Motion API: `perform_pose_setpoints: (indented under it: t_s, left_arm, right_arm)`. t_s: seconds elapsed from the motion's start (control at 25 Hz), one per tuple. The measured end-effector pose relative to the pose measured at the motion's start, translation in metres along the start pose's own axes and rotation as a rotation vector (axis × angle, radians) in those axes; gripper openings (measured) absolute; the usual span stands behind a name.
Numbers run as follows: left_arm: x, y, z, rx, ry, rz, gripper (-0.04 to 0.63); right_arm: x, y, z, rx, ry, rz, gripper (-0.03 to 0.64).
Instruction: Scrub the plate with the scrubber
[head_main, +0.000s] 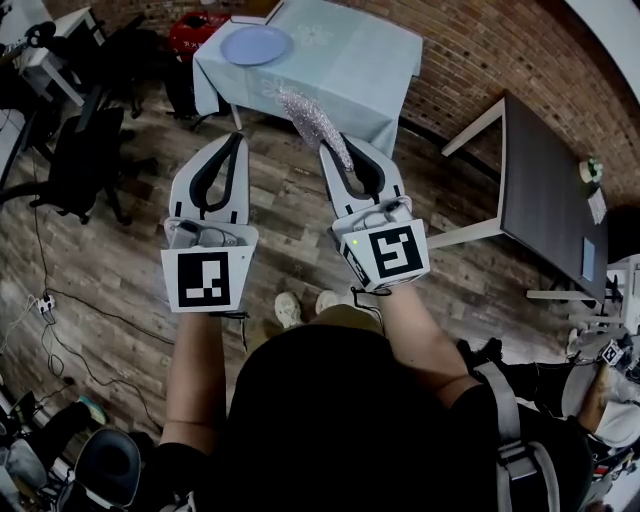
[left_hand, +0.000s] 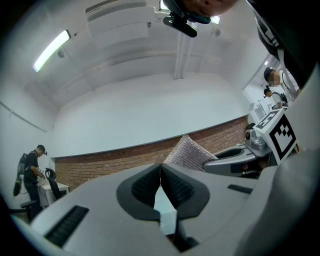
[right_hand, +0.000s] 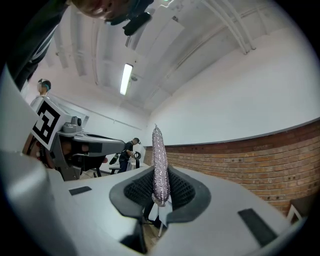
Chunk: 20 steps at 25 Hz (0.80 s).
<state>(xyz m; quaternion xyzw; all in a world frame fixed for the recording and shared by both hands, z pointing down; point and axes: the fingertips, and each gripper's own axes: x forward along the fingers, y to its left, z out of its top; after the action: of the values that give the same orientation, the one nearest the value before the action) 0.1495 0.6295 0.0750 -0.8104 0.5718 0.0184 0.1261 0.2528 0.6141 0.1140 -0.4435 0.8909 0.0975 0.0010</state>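
Table (head_main: 350, 70): blue plate (head_main: 256, 44) lay ahead, rigid, probably slick.
Scrubber (right_hand: 158, 145): soft, light mesh, pinched at its base by right gripper (right_hand: 159, 172).
Left gripper (left_hand: 160, 167): closed, empty.

Ahead of the left tongs (head_main: 236, 138) and the right tongs (head_main: 340, 142), bare wooden floor (head_main: 270, 210) lies open up to the counter (head_main: 350, 70). A black chair (head_main: 85, 150) stands well left of them, and a dark table (head_main: 540, 190) stands to their right.
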Motion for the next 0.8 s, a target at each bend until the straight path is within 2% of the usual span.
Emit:
perform_pose_setpoints:
  t_s: [0.36,0.8]
  left_arm:
    - [-0.005,0.015,-0.006,-0.002,0.001,-0.006,0.025]
    - [0.0,0.03,-0.003,0.008,-0.017,-0.015,0.025]
  right_arm:
    - [0.001,0.013,0.002,0.007,-0.009,-0.018,0.084]
    - [0.004,0.0,0.01,0.017,-0.034,-0.08,0.084]
